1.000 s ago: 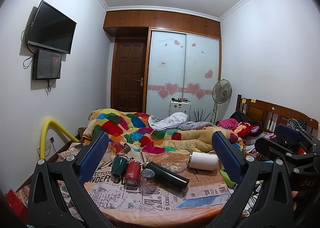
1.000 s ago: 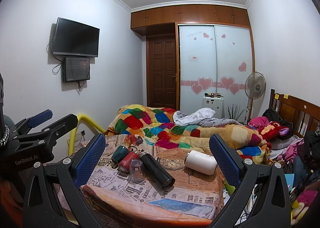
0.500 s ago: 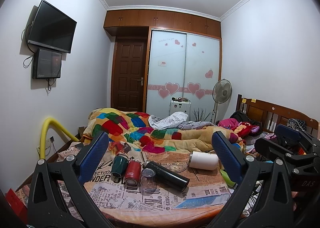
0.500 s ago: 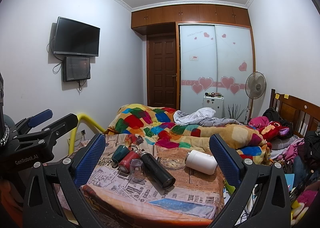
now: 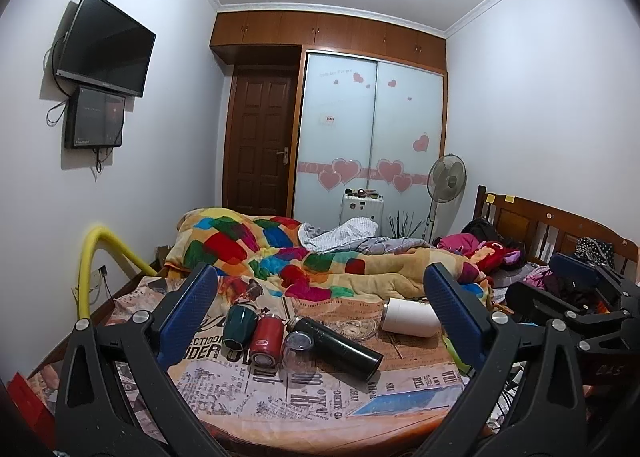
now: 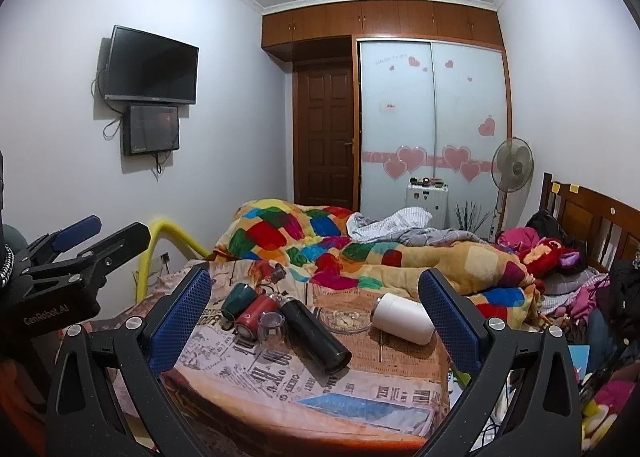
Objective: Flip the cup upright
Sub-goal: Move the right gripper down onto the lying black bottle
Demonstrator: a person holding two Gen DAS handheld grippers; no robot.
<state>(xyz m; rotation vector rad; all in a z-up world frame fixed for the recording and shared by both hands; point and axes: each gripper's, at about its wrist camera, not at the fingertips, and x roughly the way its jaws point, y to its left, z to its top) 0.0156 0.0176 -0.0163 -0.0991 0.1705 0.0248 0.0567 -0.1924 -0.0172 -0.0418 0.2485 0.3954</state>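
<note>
On a newspaper-print cloth over the table [image 5: 280, 389] lie several cups on their sides: a green cup [image 5: 239, 325], a red cup [image 5: 266, 344], a black flask [image 5: 340, 344] and a white cup [image 5: 410, 317]. A clear glass [image 5: 298, 353] stands mouth down between the red cup and the flask. The same set shows in the right wrist view: green cup [image 6: 239, 299], red cup [image 6: 255, 316], glass [image 6: 272, 331], flask [image 6: 314, 335], white cup [image 6: 404, 319]. My left gripper [image 5: 320, 309] and right gripper [image 6: 314, 305] are open, empty and held back from the table.
A glass dish [image 6: 344, 320] sits between the flask and the white cup. Behind the table is a bed with a colourful quilt [image 5: 280, 253]. A yellow pipe [image 5: 90, 265] curves at the left. Clothes pile at the right [image 6: 580, 289]. Each gripper shows at the other view's edge.
</note>
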